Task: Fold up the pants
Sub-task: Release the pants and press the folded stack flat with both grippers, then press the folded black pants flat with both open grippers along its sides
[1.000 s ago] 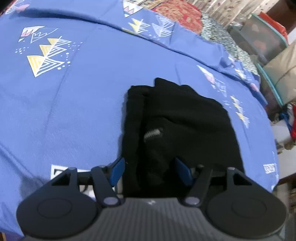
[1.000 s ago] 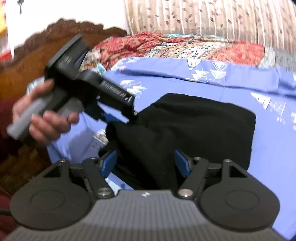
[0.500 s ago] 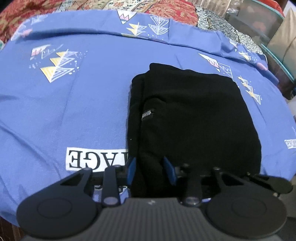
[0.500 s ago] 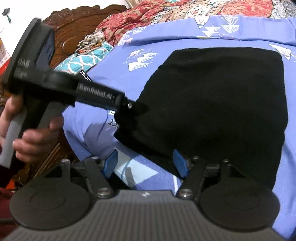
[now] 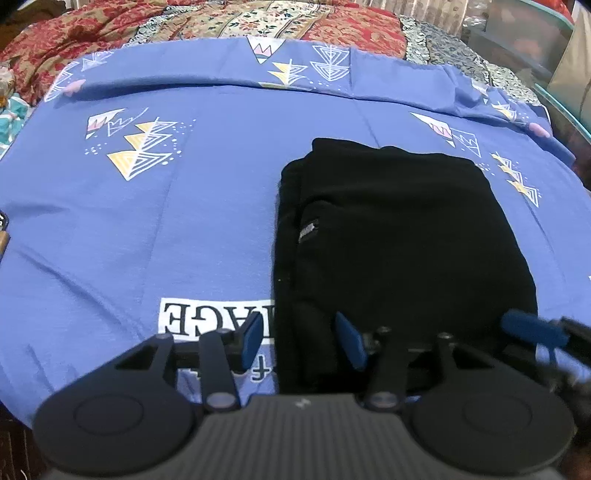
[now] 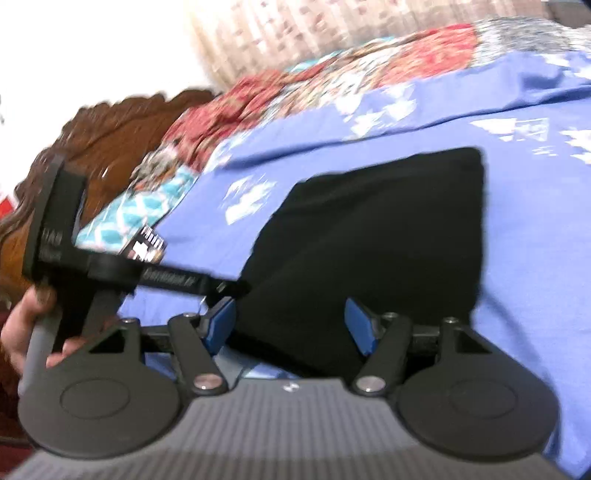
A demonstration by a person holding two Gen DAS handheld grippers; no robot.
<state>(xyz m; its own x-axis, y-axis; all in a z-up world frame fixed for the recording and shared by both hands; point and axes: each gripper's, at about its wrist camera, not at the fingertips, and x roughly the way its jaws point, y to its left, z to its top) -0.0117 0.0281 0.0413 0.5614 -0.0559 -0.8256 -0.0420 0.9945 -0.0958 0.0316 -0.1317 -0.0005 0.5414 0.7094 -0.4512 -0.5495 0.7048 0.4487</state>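
Note:
The black pants (image 5: 399, 240) lie folded into a flat rectangle on the blue patterned bedsheet (image 5: 207, 229). My left gripper (image 5: 301, 341) hovers at their near left edge. Its jaws are opening, with the cloth's edge between the blue pads but not pinched. In the right wrist view the pants (image 6: 376, 236) spread ahead of my right gripper (image 6: 291, 325). It stands open over their near corner, pads wide apart. A hand (image 6: 26, 332) holds the left gripper (image 6: 232, 291) at the left, its tip at the pants' edge. One right finger (image 5: 532, 328) shows by the near right corner.
A white label with black letters (image 5: 210, 317) is printed on the sheet by the left pad. Red patterned quilts (image 5: 258, 18) lie along the far side. A carved wooden headboard (image 6: 110, 147) stands at the left. Boxes (image 5: 524, 33) sit beyond the far right bed edge.
The pants have settled flat on the sheet. The left jaws narrowed on the edge, then widened. The left gripper has drawn back toward the near edge. The right wrist view has rolled and blurred.

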